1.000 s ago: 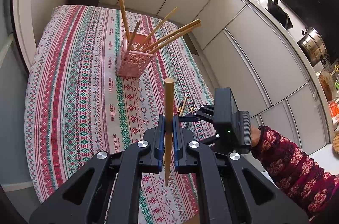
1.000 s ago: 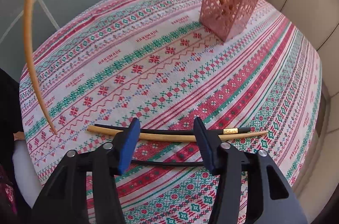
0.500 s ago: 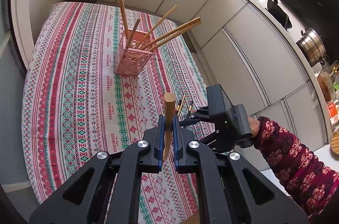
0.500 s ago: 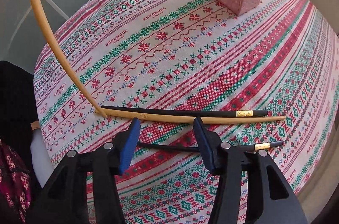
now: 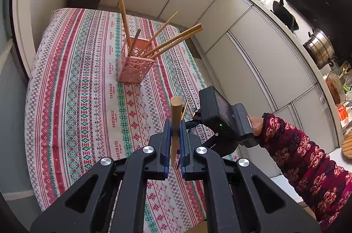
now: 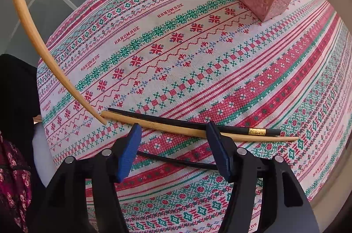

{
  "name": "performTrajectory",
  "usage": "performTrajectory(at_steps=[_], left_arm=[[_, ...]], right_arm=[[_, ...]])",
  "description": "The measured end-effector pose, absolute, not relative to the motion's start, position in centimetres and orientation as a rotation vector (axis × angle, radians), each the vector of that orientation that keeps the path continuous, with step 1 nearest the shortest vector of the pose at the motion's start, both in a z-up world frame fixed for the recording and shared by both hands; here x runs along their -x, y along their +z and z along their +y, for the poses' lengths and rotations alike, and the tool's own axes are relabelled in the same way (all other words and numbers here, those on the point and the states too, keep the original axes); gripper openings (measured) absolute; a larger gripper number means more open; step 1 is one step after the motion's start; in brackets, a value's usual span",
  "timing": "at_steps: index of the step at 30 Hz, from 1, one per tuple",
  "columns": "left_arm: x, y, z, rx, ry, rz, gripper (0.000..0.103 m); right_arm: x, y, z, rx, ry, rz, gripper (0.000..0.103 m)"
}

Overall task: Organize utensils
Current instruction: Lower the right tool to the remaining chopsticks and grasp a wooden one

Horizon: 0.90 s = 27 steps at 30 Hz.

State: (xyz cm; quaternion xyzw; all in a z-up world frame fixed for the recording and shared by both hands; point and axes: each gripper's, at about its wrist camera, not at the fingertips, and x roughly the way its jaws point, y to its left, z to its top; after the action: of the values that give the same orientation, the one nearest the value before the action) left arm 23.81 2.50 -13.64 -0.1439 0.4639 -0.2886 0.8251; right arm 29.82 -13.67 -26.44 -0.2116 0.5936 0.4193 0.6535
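Right wrist view: right gripper (image 6: 173, 149) hovered, jaws just widening, nothing pinched, over a bamboo chopstick (image 6: 198, 129) at 6 o'clock.
Left gripper (image 5: 175, 140): clenched on a wooden chopstick (image 5: 175, 120).
Done: several sticks stood in the pink basket (image 5: 135, 70), 12 o'clock.
Left: three loose sticks on the tablecloth (image 6: 176, 56).
Hidden: nearest black chopstick (image 6: 176, 160), partly behind the jaws.
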Motion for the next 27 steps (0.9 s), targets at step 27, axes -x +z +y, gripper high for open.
performTrajectory(at_steps=[27], left_arm=[[-23.7, -12.9, 3.8, 0.329, -0.6, 0.959, 0.007]], right_arm=[[-28.0, -25.9, -7.7, 0.715, 1.032, 1.372, 0.066]])
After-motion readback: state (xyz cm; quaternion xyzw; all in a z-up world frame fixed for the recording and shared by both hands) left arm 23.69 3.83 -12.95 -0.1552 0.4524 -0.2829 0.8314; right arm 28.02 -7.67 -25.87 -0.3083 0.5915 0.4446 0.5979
